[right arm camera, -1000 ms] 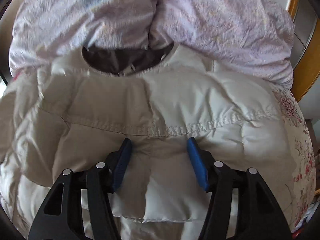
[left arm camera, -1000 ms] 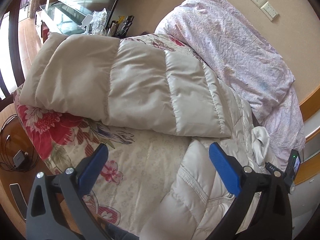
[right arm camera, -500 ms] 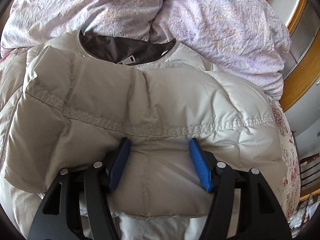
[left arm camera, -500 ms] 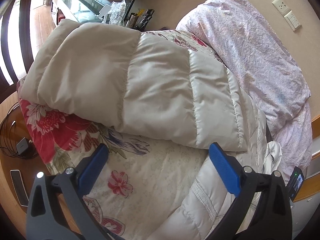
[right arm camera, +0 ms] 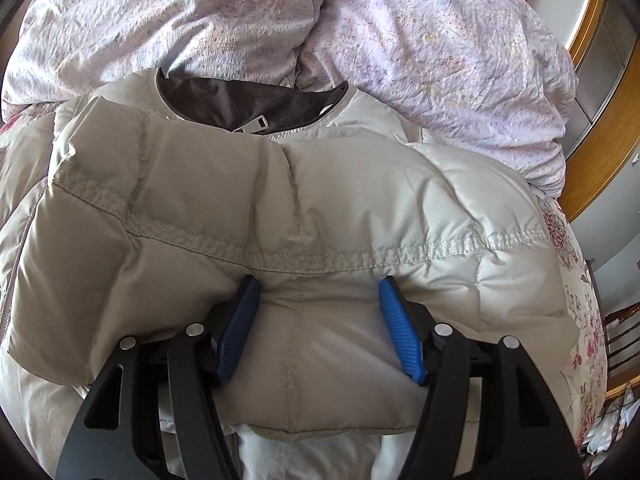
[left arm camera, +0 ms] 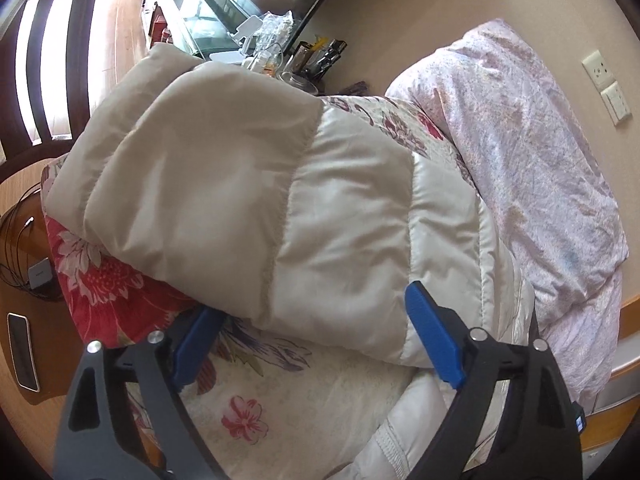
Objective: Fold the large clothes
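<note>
The puffy cream coat point(left arm camera: 256, 216) is lying across the bed, on the flowered bedspread point(left arm camera: 304, 396), and we are handling it with both claws.

Going left to right in the left wrist view, we are seeing a phone point(left arm camera: 23, 350) and a small charger with cables point(left arm camera: 40, 273) on the wooden worktop point(left arm camera: 12, 320) beside the bed. Next is a red bloom of the bedspread, then the coat's long quilted part, folded over and stretching from upper left to lower right. Our left claw point(left arm camera: 308, 344) is closing its jaws around the near lower edge of that quilted part; the edge is sitting between the blue pads point(left arm camera: 434, 344), but we are not seeing them press on it. Behind the coat a cluttered glass-topped stand point(left arm camera: 216, 28) is standing against the wall. Farther right, a pale lilac duvet point(left arm camera: 532, 168) is bunching along the wall, under two wall sockets point(left arm camera: 606, 86).

In the right wrist view, the coat is filling the frame from the left edge, with its dark lining and a zipper pull point(right arm camera: 256, 124) showing at the neck opening up top. Our right claw point(right arm camera: 316, 328) is pinching a thick fold of the coat below the stitched seam, its pads sinking into the padding on either side. At the far right, the bedspread is ending by a wooden bed frame point(right arm camera: 592, 160).
</note>
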Tool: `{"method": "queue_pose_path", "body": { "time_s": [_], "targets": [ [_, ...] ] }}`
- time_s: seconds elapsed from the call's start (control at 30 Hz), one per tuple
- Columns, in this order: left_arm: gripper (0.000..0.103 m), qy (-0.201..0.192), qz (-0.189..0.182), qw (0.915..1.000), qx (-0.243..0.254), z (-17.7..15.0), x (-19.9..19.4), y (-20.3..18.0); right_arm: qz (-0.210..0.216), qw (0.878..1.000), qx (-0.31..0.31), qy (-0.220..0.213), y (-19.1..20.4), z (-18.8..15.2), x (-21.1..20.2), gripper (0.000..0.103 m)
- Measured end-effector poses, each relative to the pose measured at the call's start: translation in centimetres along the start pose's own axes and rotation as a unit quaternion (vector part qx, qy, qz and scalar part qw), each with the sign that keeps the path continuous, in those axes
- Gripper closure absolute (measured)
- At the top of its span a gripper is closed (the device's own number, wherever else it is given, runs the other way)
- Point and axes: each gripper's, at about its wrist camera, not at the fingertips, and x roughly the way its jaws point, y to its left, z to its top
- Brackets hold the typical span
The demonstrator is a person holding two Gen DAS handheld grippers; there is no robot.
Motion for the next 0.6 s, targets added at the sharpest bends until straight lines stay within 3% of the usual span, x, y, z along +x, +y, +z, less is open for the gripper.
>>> {"method": "queue_pose_path", "body": {
  "time_s": [0.1,0.17,0.27,0.43,0.6],
  "targets": [
    [0.038,-0.008,-0.009,0.9993,-0.035,1.1,0.0,1.3,0.003,1.0,0.002,-0.004,-0.1,-0.1,0.0,0.039],
    [0.062,-0.011,-0.013,0.9982,-0.057,1.8,0.1,2.4,0.004,1.0,0.003,-0.005,-0.1,-0.1,0.0,0.039],
    [0.085,-0.002,-0.025,0.9967,-0.078,2.7,0.5,3.8,0.005,1.0,0.003,-0.007,-0.2,-0.1,0.0,0.039],
    [0.093,-0.018,-0.008,0.9995,-0.025,3.5,-0.7,1.9,0.008,1.0,0.005,-0.013,-0.3,-0.3,-0.1,0.039],
    [0.094,-0.073,0.004,0.9955,0.061,4.6,-4.4,-3.6,0.011,1.0,0.011,-0.023,-0.3,-0.5,-0.1,0.038]
  ]
}}
